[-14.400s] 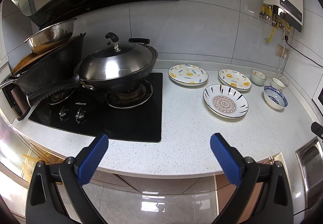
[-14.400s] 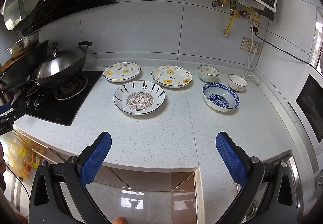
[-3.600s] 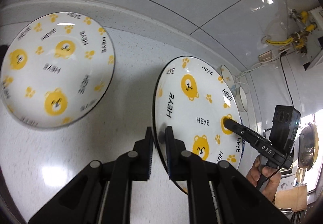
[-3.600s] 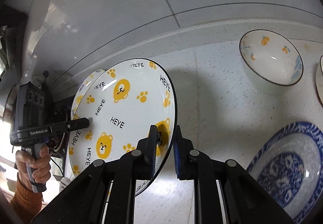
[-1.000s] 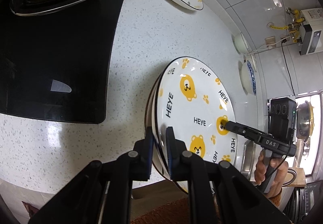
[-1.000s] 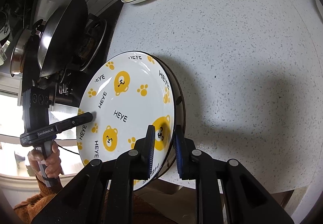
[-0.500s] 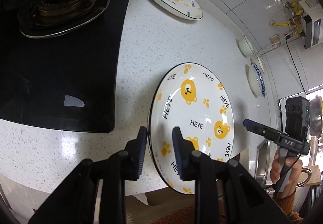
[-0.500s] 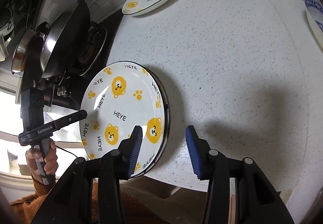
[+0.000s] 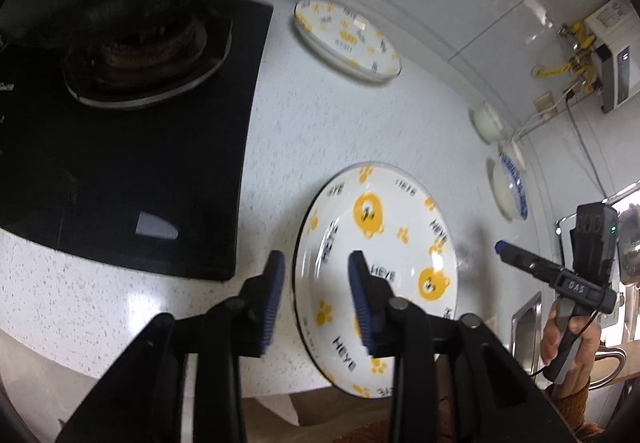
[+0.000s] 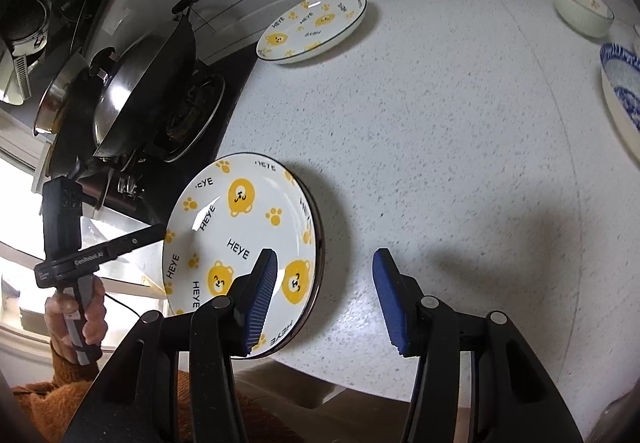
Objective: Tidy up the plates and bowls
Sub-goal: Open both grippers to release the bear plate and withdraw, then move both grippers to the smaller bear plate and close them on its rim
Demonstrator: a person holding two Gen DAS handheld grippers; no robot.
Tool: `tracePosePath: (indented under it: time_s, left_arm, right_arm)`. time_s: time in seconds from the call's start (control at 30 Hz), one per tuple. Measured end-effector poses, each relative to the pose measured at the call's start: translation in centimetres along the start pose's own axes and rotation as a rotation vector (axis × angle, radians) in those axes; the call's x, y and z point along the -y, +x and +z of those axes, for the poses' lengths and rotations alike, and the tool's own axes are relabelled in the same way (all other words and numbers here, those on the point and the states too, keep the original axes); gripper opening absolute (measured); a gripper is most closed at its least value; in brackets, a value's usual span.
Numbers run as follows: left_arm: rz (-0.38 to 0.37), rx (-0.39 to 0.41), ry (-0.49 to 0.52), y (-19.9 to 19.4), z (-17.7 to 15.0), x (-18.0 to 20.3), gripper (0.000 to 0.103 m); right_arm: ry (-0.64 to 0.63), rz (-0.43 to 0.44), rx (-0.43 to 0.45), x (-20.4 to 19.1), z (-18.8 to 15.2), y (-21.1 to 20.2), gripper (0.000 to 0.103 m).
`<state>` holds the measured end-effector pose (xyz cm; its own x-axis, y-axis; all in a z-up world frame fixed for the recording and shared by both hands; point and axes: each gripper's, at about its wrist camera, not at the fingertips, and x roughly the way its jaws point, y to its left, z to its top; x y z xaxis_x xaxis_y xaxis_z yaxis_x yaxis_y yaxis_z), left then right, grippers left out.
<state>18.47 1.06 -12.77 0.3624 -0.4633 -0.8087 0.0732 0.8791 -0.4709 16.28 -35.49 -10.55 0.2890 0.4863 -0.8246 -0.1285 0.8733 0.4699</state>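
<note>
A white plate with yellow bears (image 9: 384,255) (image 10: 240,243) lies near the counter's front edge, and a dark rim of another plate (image 10: 319,239) shows just under it. My left gripper (image 9: 318,297) hangs over its left rim, jaws opening, pads clear of it. My right gripper (image 10: 326,299) straddles its right rim, jaws also opening, touching nothing. Each gripper shows in the other's view, the left gripper (image 10: 100,251) and the right gripper (image 9: 552,275), each held by a hand. A second bear plate (image 9: 348,37) (image 10: 316,25) sits at the back by the wall.
A black stove (image 9: 120,147) with a lidded wok (image 10: 132,83) lies to the left. A small bear bowl (image 10: 582,5) and a blue patterned bowl (image 10: 622,91) stand at the right. The sink's edge (image 9: 524,319) shows to the right of the plate.
Both grippers were shut on the bear plate's opposite rims. Their jaws have opened off it and both have lifted a little. The plate now lies flat on the counter.
</note>
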Motion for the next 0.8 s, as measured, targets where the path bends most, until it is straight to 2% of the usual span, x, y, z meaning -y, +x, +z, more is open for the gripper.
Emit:
tracePosePath:
  time_s: [0.07,0.13,0.2,0.3,0.33,0.57,0.67,0.77,0.8]
  left_arm:
    - [-0.026,0.086,0.031,-1.1,0.3,0.6,0.054]
    - [-0.038,0.136,0.068,-1.8,0.5,1.4,0.055]
    - [-0.018,0.11,0.105,-1.8,1.0,2.5,0.055]
    - [0.102,0.084,0.079,-1.2,2.1,3.5,0.055]
    - [0.12,0.077,0.083,-0.9,2.5,3.8,0.055]
    - [0.2,0.08,0.1,1.3,6.6,6.8,0.055]
    - [0.22,0.061,0.065,3.4,9.8,7.2,0.055]
    - [0.237,0.048,0.075,5.3,12.8,7.5,0.055]
    - [0.258,0.049,0.071,6.1,14.0,7.5,0.058]
  right_arm:
    - [-0.016,-0.01,0.012,0.0,0.3,-0.2,0.049]
    - [-0.035,-0.02,0.027,0.1,0.6,-0.4,0.049]
    - [-0.05,-0.024,0.036,0.3,0.9,-0.5,0.049]
    - [-0.077,-0.045,0.047,0.7,1.5,-0.6,0.049]
    - [-0.085,-0.047,0.048,0.9,1.8,-0.6,0.049]
    - [-0.128,-0.036,0.049,3.2,4.5,-0.5,0.057]
    - [-0.129,-0.005,0.048,4.4,6.3,-0.1,0.059]
    - [-0.143,0.029,0.047,5.1,8.4,0.5,0.062]
    - [-0.144,0.05,0.047,5.3,9.2,0.8,0.063]
